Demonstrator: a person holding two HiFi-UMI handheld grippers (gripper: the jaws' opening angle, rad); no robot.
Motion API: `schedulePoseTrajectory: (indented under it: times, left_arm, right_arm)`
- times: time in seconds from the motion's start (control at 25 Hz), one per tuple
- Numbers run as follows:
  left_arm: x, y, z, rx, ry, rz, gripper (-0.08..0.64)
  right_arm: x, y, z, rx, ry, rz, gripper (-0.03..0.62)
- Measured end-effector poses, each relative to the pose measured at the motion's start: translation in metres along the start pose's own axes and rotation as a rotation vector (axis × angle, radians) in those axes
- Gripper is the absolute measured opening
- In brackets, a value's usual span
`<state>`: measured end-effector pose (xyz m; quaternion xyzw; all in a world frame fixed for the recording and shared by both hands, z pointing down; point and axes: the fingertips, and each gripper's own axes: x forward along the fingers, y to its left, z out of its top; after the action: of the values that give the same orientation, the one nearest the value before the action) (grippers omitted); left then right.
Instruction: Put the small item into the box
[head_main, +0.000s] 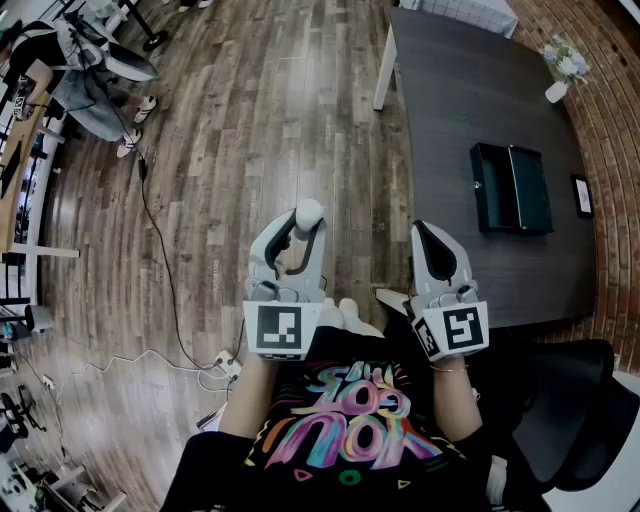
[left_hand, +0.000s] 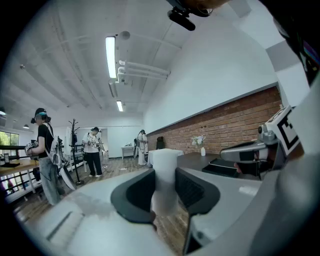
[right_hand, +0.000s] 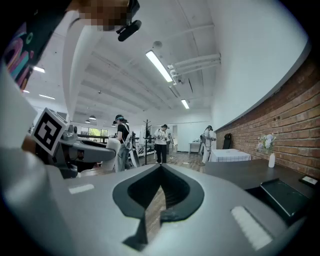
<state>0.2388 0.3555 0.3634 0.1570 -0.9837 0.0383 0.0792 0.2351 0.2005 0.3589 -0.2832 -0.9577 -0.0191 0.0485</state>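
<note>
Left tongs (left_hand: 165, 182) tight around white small item (left_hand: 164, 162) (right tongs (right_hand: 161, 169) closed, empty)

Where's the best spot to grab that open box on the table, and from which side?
Probably the near rim of the box, from above: it lies flat and open on the table, so its thin upright wall is all that jaws could straddle. The right gripper is shut and empty.
</note>
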Motion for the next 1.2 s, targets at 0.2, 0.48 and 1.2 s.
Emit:
schedulePoseTrajectory:
  times: [0.2,0.48,1.2]
  left_arm:
    - [-0.003,0.005,0.002,0.001,-0.011,0.003,0.132]
    - [-0.002,0.024,0.001,0.019,-0.023,-0.011,0.132]
    - [0.039,0.053,-0.005,0.033,-0.050,-0.028,0.132]
  right_arm:
    - [0.004,0.002,0.000,0.017,-0.010,-0.017,-0.002]
    - [0.013,0.012,0.002,0.010,-0.022,-0.044,-0.002]
    - [0.054,-0.002,-0.012,0.016,-0.019,-0.086,-0.002]
